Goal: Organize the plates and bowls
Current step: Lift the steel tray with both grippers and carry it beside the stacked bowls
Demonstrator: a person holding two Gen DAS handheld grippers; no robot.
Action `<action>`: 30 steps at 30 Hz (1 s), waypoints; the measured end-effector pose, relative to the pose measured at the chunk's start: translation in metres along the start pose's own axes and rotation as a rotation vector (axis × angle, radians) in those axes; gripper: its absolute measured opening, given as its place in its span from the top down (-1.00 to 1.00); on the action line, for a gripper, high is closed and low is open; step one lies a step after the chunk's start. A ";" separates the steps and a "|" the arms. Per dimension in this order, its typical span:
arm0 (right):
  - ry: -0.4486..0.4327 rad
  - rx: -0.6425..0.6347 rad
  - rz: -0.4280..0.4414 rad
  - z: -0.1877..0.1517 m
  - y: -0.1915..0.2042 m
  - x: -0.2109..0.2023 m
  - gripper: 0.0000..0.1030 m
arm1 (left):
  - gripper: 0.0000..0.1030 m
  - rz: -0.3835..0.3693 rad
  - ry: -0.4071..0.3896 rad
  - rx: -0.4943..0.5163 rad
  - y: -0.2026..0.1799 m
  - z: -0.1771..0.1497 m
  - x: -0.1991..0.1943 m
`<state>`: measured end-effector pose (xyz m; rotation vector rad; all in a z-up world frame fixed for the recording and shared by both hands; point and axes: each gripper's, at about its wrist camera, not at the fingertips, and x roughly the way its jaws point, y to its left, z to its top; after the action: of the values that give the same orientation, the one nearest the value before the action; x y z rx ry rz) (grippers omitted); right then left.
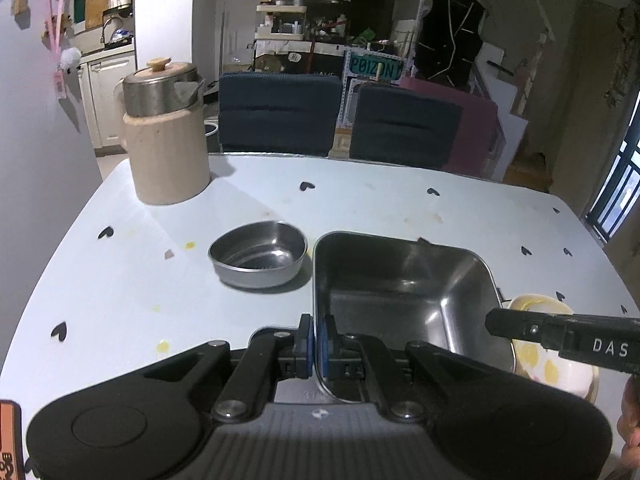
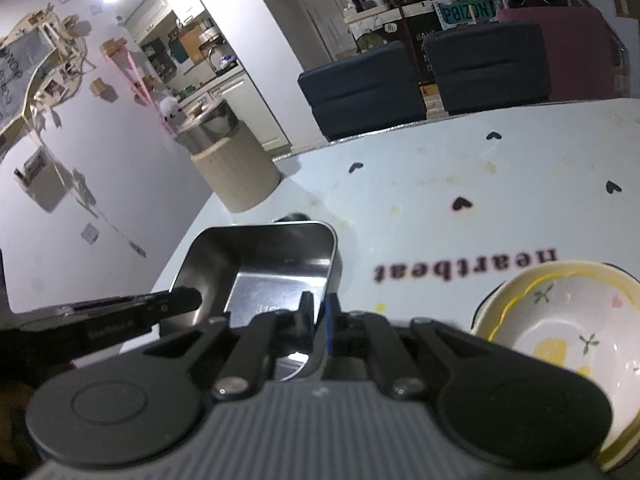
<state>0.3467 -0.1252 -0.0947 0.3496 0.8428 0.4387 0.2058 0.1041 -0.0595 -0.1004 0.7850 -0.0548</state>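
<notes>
A square steel pan (image 1: 404,292) sits on the pale blue tablecloth. My left gripper (image 1: 317,340) is shut on the pan's left wall, one blue pad inside and one outside. In the right wrist view my right gripper (image 2: 319,316) is shut on the opposite wall of the same pan (image 2: 260,264). A finger (image 1: 532,326) of the right gripper reaches in from the right edge. A small round steel bowl (image 1: 258,254) stands empty just left of the pan. A white and yellow ceramic bowl (image 2: 560,320) rests to the pan's right, also visible as the ceramic bowl (image 1: 552,364) behind that finger.
A tall beige jug with a steel lid (image 1: 168,148) stands at the table's far left corner, close to the wall. Two dark chairs (image 1: 276,112) are pushed against the table's far edge (image 1: 360,158). The cloth has small black hearts and yellow stains.
</notes>
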 end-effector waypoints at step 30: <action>0.151 -0.046 -0.006 -0.017 0.027 0.049 0.81 | 0.92 0.106 0.160 -0.031 0.042 -0.017 0.048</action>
<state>0.3556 -0.0750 -0.1239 0.2739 0.9787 0.4826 0.2279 0.1404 -0.1101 -0.0840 0.9497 0.0499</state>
